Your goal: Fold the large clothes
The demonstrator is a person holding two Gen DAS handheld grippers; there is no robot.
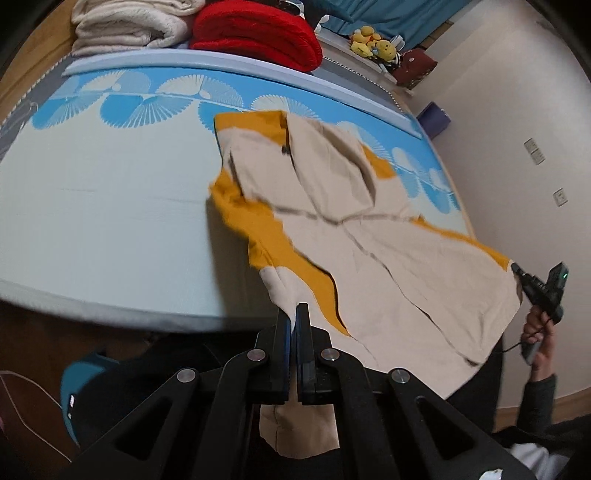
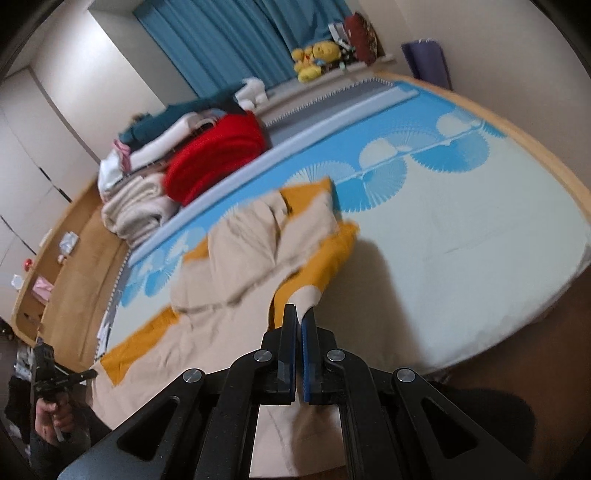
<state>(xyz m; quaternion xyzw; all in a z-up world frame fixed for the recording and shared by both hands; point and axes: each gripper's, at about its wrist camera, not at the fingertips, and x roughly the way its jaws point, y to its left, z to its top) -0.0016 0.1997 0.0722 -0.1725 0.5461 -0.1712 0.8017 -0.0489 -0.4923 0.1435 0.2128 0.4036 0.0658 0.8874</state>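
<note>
A large beige and mustard-yellow garment [image 1: 369, 229] lies spread on the bed, its near end lifted off the mattress; it also shows in the right wrist view [image 2: 236, 266]. The gripper [image 1: 294, 312] of the left wrist view is shut on a beige corner of the garment. The gripper [image 2: 300, 314] of the right wrist view is shut on another beige corner. The other hand-held gripper shows at the garment's far corner in each view [image 1: 517, 271] [image 2: 88, 374], closed on the cloth edge. Both corners are held above the bed's near edge.
The bed [image 1: 92, 206] has a pale sheet with a blue fan pattern. Folded cream blankets [image 1: 125, 26] and a red blanket [image 1: 255, 33] are stacked at its far side. Yellow plush toys [image 1: 371, 42] sit by blue curtains [image 2: 221, 40]. A wall [image 1: 517, 129] stands at the right.
</note>
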